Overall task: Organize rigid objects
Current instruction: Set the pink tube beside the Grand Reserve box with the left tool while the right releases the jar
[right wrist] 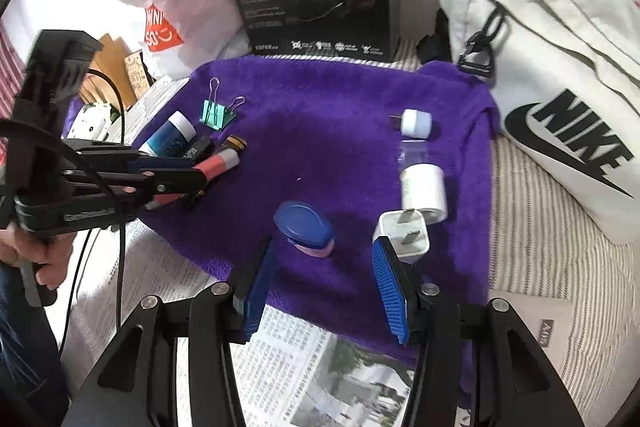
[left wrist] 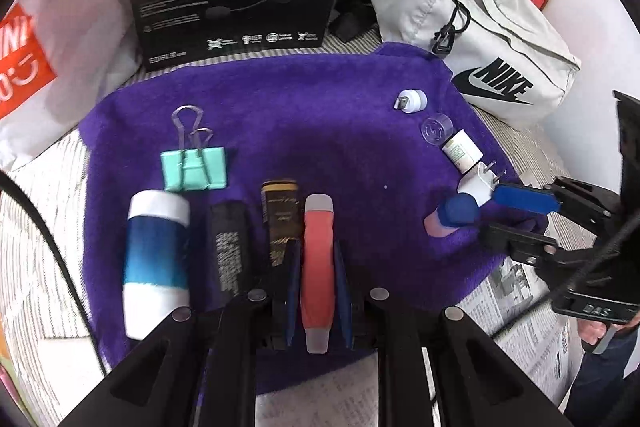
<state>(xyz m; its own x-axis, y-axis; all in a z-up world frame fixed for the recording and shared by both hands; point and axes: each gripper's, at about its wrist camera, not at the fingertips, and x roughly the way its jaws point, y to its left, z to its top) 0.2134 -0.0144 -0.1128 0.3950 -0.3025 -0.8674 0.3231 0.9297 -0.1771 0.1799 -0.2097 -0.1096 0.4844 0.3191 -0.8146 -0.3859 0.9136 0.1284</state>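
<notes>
Purple towel: left gripper clenched on coral tube, may nudge neighbouring gold tube; right gripper released, empty.

The left hand-held gripper points steeply downward, its blue pads pressed flat against both sides of a coral tube that lies lengthwise between them. In the right wrist view a hand wraps its handle at the left edge. The right hand-held gripper also tilts downward, its ribbed blue pads standing apart with nothing between them. A few fingers show under its handle.
</notes>
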